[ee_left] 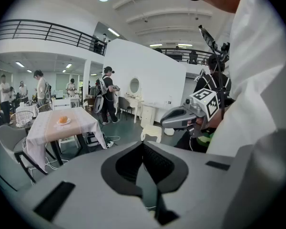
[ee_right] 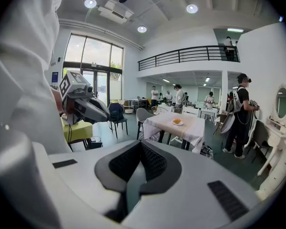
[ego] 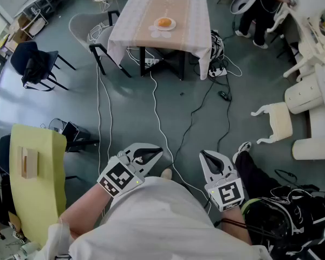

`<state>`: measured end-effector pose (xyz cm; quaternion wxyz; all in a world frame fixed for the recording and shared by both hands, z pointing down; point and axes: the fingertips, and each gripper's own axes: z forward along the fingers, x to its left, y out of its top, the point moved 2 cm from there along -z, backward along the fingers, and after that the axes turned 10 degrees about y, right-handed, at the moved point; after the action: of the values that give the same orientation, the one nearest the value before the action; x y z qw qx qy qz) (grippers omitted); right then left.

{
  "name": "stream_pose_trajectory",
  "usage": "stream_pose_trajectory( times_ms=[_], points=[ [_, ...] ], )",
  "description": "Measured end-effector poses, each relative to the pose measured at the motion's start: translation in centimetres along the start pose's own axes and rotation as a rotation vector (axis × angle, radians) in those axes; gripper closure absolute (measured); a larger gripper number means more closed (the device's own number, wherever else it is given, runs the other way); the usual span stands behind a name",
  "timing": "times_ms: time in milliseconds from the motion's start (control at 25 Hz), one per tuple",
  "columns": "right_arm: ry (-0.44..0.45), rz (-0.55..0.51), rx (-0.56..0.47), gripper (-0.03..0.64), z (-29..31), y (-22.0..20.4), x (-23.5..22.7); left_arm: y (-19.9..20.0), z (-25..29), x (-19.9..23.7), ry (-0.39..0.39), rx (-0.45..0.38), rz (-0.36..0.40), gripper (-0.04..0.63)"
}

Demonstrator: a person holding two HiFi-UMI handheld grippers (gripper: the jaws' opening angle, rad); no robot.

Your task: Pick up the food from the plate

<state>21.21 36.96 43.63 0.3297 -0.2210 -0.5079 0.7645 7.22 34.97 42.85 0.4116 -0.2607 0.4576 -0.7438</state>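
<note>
The person is standing well apart from the cloth-covered surface, which is lying toward twelve o'clock in the head view. The food, a small round orange piece, is sitting on a white plate near the surface's middle. The left gripper at seven o'clock and the right gripper at five are both holding their jaws together on nothing. The food is probably weighing little and may be soft or prone to rolling, so gripping it gently across its widest middle is looking wisest.
</note>
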Motion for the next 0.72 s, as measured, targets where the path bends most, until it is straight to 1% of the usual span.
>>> stream_pose_trajectory(
  times_ms=[160,400,520,720],
  points=[
    [0.014,-0.009,-0.016,0.604,-0.2,0.0,0.8,0.6,-0.9,-0.2,0.043,-0.022,-0.012,0.586],
    [0.035,-0.009,-0.001,0.604,-1.3,-1.0,2.5,0.5,-2.8,-0.3,0.129,-0.059,-0.098,0.586],
    [0.023,-0.001,-0.003,0.604,-1.6,-1.4,2.7,0.4,-3.2,-0.7,0.135,-0.075,-0.128,0.586],
    [0.013,-0.005,-0.021,0.604,-0.8,-0.6,2.5,0.3,-3.4,-0.1,0.146,-0.082,-0.137,0.586]
  ],
)
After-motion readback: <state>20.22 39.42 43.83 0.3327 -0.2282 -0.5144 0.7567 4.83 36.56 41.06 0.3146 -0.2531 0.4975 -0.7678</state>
